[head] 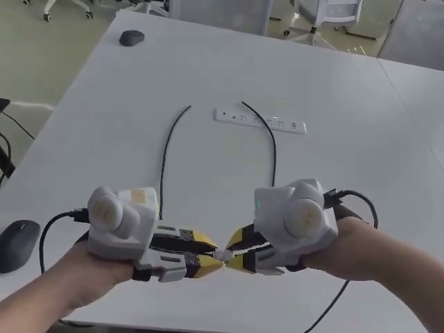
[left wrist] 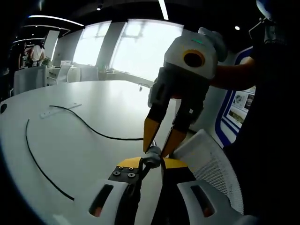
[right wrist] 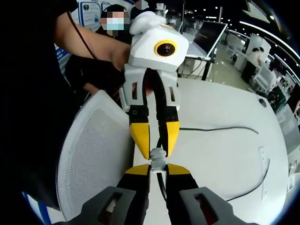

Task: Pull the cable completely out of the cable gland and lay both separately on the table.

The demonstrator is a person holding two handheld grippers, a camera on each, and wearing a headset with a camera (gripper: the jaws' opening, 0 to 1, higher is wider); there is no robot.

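Head view: the left gripper [head: 207, 262] and the right gripper [head: 236, 255] are meeting tip to tip at lower centre, over the near edge of the white table [head: 333, 159]. Both jaw pairs are pinching narrow on the small pale cable gland [head: 223, 256] between them. The thin black cable [head: 165, 156] is trailing off in two strands toward a white power strip [head: 260, 120] at upper centre. Left gripper view: the cable gland [left wrist: 152, 157], grey and rounded, is sitting between the yellow tips at bottom centre, with the right gripper [left wrist: 160, 141] reaching down from above and flanking its far end. Right gripper view: the cable gland [right wrist: 158, 158], white and ribbed, is standing at lower centre between the view's own tips. The cable [right wrist: 162, 185] is running back between those jaws, and the left gripper [right wrist: 155, 141] is pointing down from above, jaws narrow.
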